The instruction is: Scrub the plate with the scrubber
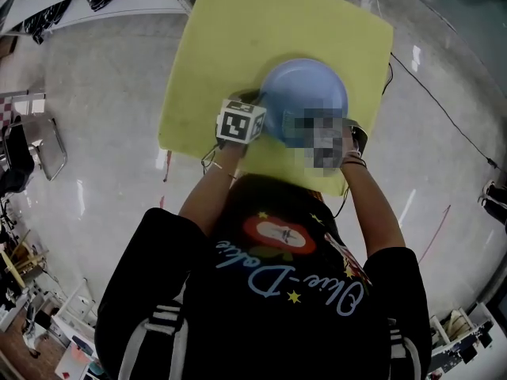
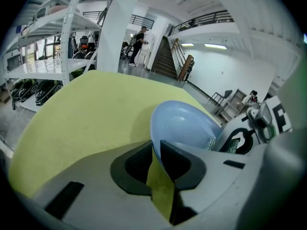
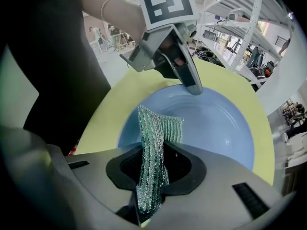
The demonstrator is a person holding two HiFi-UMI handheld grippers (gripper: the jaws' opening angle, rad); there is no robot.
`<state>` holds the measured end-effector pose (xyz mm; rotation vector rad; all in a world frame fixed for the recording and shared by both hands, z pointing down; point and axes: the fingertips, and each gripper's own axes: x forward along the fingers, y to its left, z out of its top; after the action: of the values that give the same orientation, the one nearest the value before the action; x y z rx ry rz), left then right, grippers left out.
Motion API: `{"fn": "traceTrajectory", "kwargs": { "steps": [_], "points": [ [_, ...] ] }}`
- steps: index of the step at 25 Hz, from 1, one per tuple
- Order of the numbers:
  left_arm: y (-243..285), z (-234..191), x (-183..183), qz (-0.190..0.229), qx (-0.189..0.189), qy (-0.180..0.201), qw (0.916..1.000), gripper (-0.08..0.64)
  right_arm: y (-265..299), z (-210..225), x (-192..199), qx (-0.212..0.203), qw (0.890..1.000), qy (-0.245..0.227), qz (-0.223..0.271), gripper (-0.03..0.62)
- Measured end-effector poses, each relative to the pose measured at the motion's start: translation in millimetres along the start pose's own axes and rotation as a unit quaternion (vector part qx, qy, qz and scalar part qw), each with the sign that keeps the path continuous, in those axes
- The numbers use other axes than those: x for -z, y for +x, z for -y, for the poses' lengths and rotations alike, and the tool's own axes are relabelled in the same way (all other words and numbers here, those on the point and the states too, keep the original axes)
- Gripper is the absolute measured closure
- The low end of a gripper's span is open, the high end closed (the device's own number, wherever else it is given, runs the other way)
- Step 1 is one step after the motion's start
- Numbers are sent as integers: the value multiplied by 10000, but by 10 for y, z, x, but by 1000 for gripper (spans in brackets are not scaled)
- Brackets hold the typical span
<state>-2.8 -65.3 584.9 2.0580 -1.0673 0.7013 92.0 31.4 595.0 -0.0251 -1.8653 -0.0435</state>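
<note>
Scrubber (image 3: 154,143): green woven mesh with a metallic sheen, folded into a flat upright strip. The right gripper (image 3: 153,176) has its jaws clenched on the strip's lower part. The free upper end projects over the near inner side of the plate (image 3: 216,123).

Plate: pale blue, round, shallow, with a smooth glossy inside. It sits on the yellow table (image 1: 238,38), toward the person's side of it.

Left gripper (image 2: 156,162): jaws grasping the plate's rim, one pad on each face. In the right gripper view its body and marker cube (image 3: 169,3) reach in over the far rim. In the head view the right gripper and part of the plate cannot be made out.

Surroundings: glossy grey floor (image 1: 95,93) round the table. Farther off stand white shelving (image 2: 72,47) and a staircase (image 2: 165,59).
</note>
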Motion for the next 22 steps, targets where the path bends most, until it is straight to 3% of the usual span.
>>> {"fn": "traceTrajectory", "kwargs": {
  "steps": [6, 10, 13, 16, 22],
  "points": [
    [1, 15, -11, 53, -86, -85, 9999, 516, -40, -162, -7, -284, 9995, -80, -92, 523],
    [19, 40, -17, 6, -100, -13, 9999, 515, -44, -226, 5, -195, 9986, -435, -225, 523],
    [28, 30, -13, -41, -117, 15, 9999, 515, -106, -167, -49, -253, 9990, -373, -17, 523],
    [27, 21, -23, -72, -133, 15, 9999, 514, -242, 158, -137, 160, 9986, -459, 231, 528],
    [45, 82, -71, -95, -197, 62, 9997, 514, -264, 793, -113, 918, 9877, -1263, -57, 529]
  ]
}}
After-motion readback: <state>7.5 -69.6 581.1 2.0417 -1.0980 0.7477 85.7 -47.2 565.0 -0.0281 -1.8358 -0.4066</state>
